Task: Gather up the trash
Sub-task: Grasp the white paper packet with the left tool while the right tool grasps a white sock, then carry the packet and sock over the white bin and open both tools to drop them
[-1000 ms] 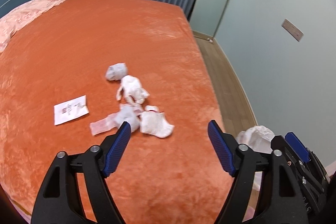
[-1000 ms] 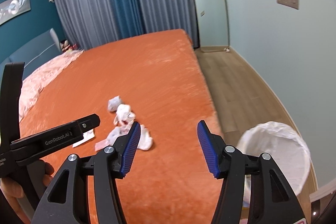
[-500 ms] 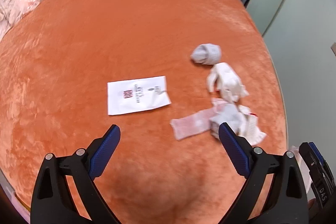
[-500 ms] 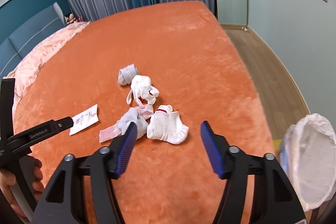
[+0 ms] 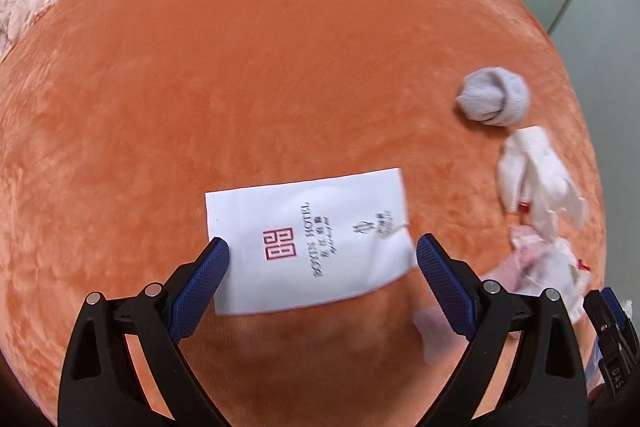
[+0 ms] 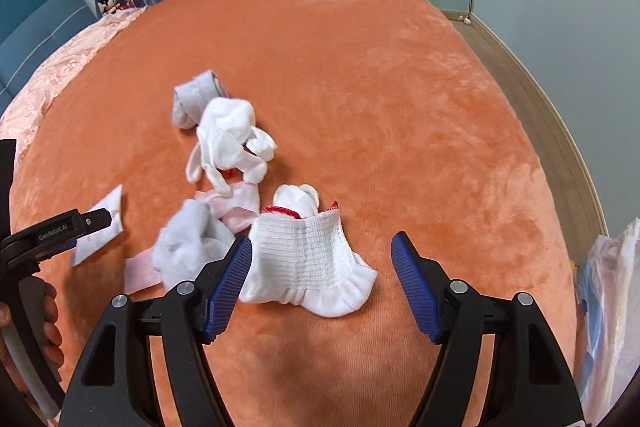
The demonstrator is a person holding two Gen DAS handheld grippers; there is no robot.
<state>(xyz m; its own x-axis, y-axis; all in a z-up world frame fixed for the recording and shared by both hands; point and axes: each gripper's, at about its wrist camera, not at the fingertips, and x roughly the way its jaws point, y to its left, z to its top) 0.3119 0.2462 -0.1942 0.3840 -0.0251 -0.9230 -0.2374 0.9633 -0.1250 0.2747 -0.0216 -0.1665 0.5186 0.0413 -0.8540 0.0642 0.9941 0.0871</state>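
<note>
Jaws wide on both grippers: one packet [image 5: 308,241], roughly five socks [image 6: 308,263].

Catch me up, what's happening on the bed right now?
A person holds a gripper in each hand over an orange blanket, collecting trash. The left gripper is open, its fingers straddling a white printed packet lying flat; nothing is gripped yet. The right gripper is open over a white ribbed sock, beside a pile of other socks. A white-lined bin shows at the bed's right edge.
</note>
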